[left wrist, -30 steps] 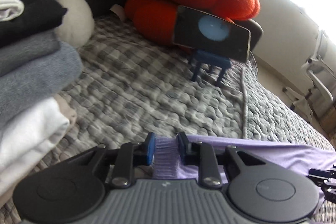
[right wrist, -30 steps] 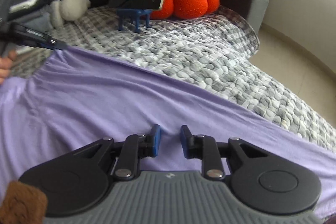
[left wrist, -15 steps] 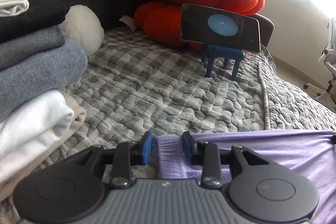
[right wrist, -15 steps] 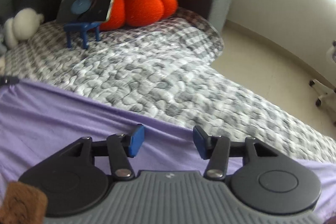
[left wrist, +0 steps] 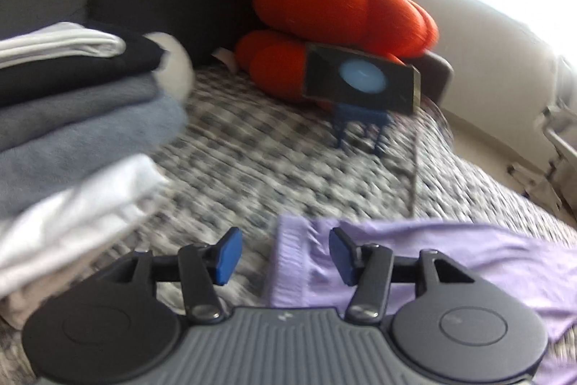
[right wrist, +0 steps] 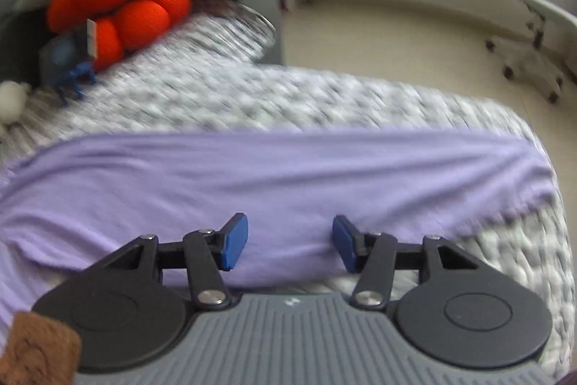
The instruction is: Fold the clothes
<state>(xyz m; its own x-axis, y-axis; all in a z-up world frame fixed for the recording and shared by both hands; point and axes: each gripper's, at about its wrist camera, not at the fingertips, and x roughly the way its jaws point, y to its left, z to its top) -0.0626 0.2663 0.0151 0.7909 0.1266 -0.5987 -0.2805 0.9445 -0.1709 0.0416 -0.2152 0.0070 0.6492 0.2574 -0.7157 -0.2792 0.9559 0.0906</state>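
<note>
The lilac garment [right wrist: 274, 175] lies flat beside the folded stack [left wrist: 72, 132]; folding remains. Left gripper [left wrist: 281, 253] jaws are opening over its hem; right gripper [right wrist: 290, 242] jaws released.

Folded stack [left wrist: 72, 139] — blurred, edge-cropped

Garment [right wrist: 274, 175] flat on quilt [right wrist: 252, 96]; folded stack [left wrist: 72, 118] left; phone [left wrist: 360, 82] on stand [left wrist: 360, 128] behind, cushion [left wrist: 342, 6] further back.
</note>
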